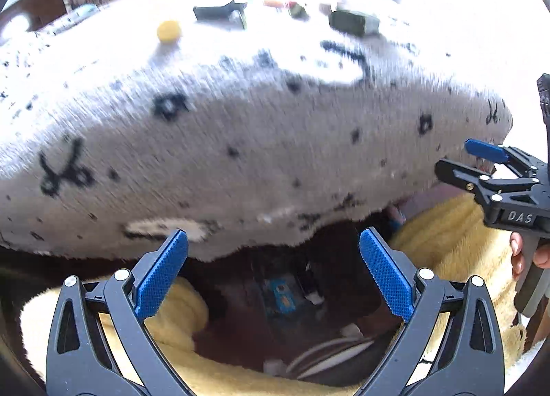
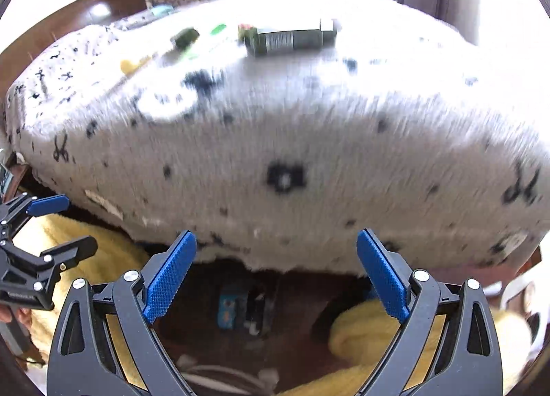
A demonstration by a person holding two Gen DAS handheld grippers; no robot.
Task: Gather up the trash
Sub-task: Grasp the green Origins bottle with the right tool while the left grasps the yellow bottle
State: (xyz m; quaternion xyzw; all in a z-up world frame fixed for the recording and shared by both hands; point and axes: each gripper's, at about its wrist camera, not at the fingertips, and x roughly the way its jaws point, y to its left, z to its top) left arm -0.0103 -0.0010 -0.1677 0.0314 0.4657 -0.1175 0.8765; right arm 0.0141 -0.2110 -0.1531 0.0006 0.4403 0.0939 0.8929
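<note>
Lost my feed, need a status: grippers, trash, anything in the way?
Left gripper open, empty. Right gripper open, empty. Trash on the bedspread: dark carton, yellow scrap, none held. Nothing in the way.

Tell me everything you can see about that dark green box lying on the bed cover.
The dark green box is a long carton lying on its side far back on the white, black-patterned fuzzy cover. It looks like cardboard: one end is olive green with a bit of red print, the middle panel grey with fine lines like a barcode, the far end paler. It is blurred, so no text reads. Nothing appears to touch it but the cover; a smaller dark green piece lies apart to its left.
</note>
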